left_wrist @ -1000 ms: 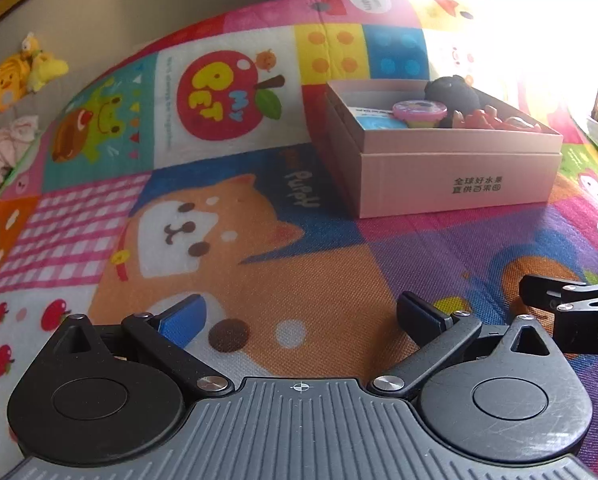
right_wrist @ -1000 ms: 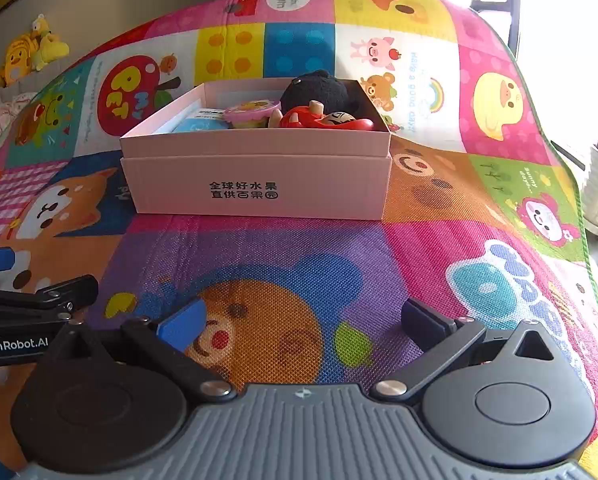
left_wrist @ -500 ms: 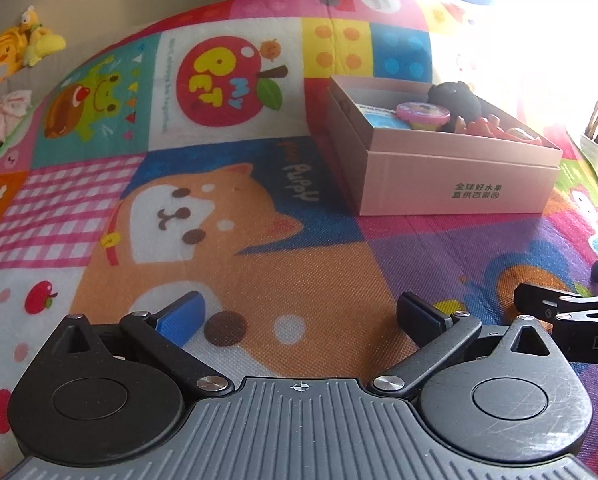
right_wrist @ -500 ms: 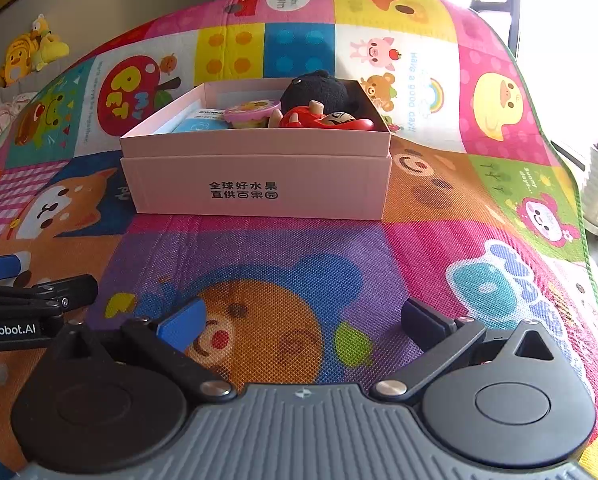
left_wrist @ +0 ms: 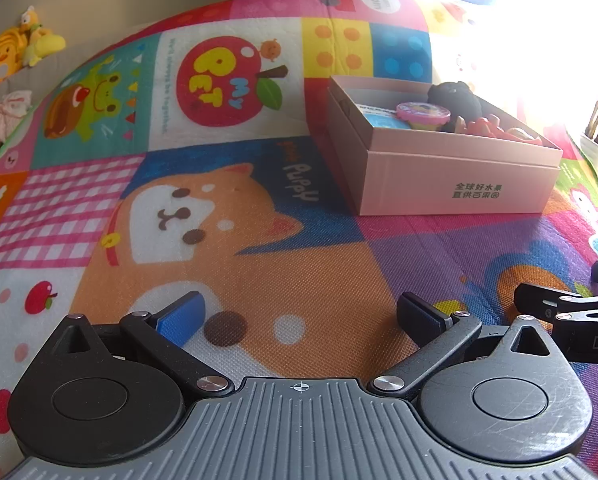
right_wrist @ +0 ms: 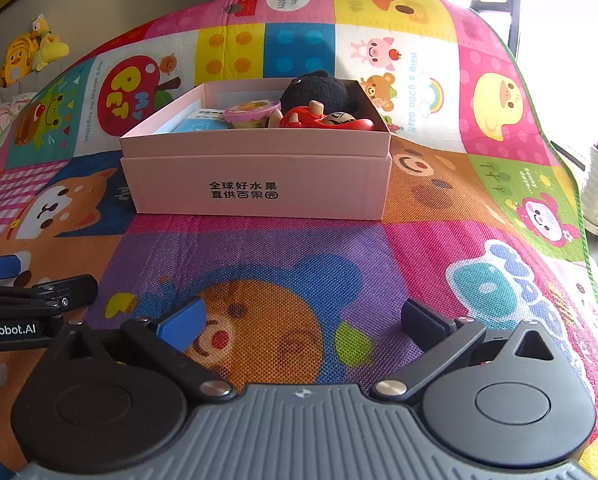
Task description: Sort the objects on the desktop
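My left gripper (left_wrist: 299, 314) and right gripper (right_wrist: 303, 322) both have jaws spread, holding nothing. The toys sit in the pink box (right_wrist: 255, 178). I think sorting is done; next I look for leftovers.

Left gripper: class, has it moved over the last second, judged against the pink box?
Yes. The left gripper has pulled back and swung slightly left; the pink box now sits lower and farther right.

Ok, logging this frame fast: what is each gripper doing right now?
Left gripper: open, holding nothing, above the play mat.
Right gripper: open, holding nothing, facing the pink box.
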`<action>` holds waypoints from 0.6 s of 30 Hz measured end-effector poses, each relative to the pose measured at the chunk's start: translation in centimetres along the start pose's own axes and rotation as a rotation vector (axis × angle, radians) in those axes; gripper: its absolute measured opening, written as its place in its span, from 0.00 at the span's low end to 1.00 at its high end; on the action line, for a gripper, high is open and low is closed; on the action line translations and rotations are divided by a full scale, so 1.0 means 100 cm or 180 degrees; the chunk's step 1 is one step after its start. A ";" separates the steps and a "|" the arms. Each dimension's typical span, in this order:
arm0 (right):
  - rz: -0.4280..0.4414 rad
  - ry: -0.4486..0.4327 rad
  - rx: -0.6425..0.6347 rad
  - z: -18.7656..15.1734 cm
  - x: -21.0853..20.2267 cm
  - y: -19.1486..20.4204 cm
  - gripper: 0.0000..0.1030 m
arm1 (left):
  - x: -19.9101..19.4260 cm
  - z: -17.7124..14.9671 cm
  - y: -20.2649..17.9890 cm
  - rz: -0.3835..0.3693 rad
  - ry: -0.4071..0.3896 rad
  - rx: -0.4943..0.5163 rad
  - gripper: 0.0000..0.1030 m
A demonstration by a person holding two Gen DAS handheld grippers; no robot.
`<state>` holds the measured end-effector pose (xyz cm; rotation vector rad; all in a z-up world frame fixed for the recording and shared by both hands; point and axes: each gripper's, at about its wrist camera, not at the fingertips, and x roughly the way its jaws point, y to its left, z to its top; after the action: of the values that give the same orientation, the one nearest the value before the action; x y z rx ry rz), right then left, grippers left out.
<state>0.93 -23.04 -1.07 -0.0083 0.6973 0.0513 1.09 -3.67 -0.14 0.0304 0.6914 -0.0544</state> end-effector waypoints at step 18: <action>0.0000 -0.0001 -0.0001 0.000 0.000 0.000 1.00 | 0.001 0.000 0.002 0.0000 0.0000 0.0001 1.00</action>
<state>0.89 -23.03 -1.04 -0.0086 0.6970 0.0513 1.22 -3.47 -0.19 0.0306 0.6914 -0.0544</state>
